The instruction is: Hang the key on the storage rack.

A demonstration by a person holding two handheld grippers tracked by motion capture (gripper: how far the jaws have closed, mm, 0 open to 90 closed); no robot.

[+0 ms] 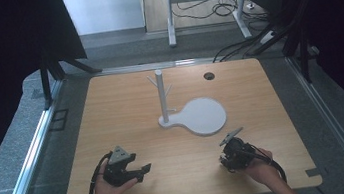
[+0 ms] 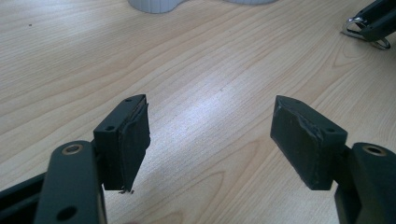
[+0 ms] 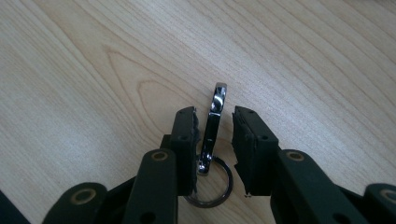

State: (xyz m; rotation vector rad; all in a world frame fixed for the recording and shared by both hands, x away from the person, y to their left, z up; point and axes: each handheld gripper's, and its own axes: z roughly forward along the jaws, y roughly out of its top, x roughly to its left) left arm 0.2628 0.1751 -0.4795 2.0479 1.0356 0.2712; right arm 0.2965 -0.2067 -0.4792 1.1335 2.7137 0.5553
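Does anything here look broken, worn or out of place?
Only wear on the left gripper: the black pads on its open jaws look frayed and peeling at the edges. The metal key clip stands on edge between the right gripper's jaws, and the white peg stand stands upright.

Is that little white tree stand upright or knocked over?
Upright: the white stand rises straight from its flat base on the table.

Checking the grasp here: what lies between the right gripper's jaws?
A chrome snap hook stands on edge between the right gripper's jaws, its key ring flat on the wooden table. The left jaw hides part of the ring and any contact.
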